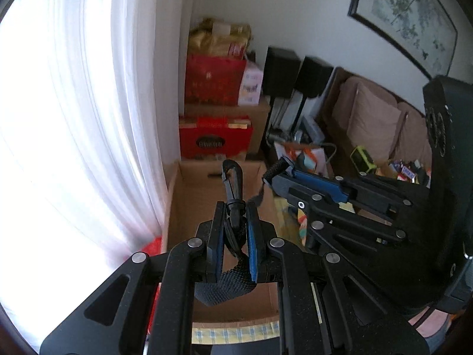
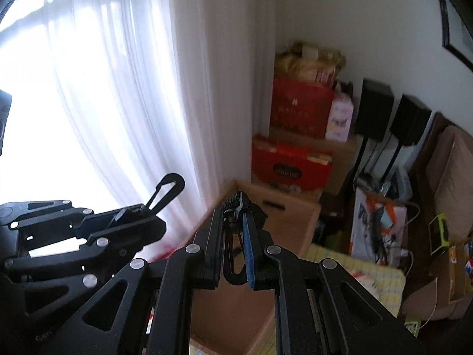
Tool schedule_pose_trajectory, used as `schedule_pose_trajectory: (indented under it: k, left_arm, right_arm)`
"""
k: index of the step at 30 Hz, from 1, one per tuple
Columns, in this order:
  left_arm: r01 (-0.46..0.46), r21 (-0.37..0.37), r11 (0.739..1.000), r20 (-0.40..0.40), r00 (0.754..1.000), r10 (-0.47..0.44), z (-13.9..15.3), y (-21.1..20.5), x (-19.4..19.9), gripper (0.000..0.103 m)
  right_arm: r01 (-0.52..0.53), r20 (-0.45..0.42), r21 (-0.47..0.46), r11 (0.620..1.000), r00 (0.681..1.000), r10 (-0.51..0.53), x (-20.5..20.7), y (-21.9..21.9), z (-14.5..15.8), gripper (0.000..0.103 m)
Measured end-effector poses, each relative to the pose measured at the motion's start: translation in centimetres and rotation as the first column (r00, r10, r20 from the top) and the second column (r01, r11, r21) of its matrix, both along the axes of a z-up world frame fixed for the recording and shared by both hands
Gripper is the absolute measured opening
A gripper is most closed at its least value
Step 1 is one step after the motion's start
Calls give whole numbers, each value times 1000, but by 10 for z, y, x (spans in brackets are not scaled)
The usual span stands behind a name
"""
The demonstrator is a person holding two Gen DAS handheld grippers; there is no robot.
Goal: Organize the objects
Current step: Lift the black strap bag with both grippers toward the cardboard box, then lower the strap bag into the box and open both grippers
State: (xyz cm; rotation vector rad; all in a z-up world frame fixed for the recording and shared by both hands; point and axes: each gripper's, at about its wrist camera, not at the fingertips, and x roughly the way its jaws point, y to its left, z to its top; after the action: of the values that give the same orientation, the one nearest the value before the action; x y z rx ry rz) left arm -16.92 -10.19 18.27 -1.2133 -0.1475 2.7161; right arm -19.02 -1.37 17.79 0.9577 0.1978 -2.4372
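Note:
A black woven strap has a black snap hook at each end. My left gripper is shut on one end, and its hook sticks out past the fingertips over an open cardboard box. My right gripper is shut on the other end, with its hook lying between the fingers and strap webbing at the tips. The right gripper shows in the left wrist view to the right. The left gripper shows in the right wrist view to the left.
A white curtain hangs on the left. Red gift boxes and brown cartons are stacked in the corner behind the cardboard box. Black speakers, a cluttered bag and a sofa with small items are on the right.

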Motion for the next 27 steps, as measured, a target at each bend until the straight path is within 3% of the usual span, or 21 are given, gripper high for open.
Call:
schedule_pose_trajectory:
  k: [6, 13, 22, 24, 26, 27]
  left_arm:
    - [-3, 56, 998, 96, 995, -2, -63, -3, -10, 12]
    - [-23, 58, 998, 193, 981, 11, -128, -3, -20, 12]
    - [-70, 38, 997, 274, 960, 57, -178, -5, -26, 15]
    - [-80, 28, 996, 268, 961, 70, -179, -7, -24, 31]
    - [-91, 8, 996, 244, 966, 86, -176, -9, -20, 44]
    - [-97, -8, 995, 224, 970, 96, -173, -9, -17, 52]
  right_arm:
    - [5, 101, 24, 1000, 995, -8, -15, 4, -60, 11]
    - [-7, 192, 44, 999, 981, -2, -21, 8, -121, 11]
    - [-54, 281, 70, 996, 959, 32, -14, 10, -182, 14]
    - [-58, 277, 87, 994, 960, 32, -12, 11, -189, 18]
    - [-56, 270, 101, 993, 962, 27, -9, 15, -193, 34]
    - [-55, 268, 102, 993, 963, 26, -10, 15, -193, 37]
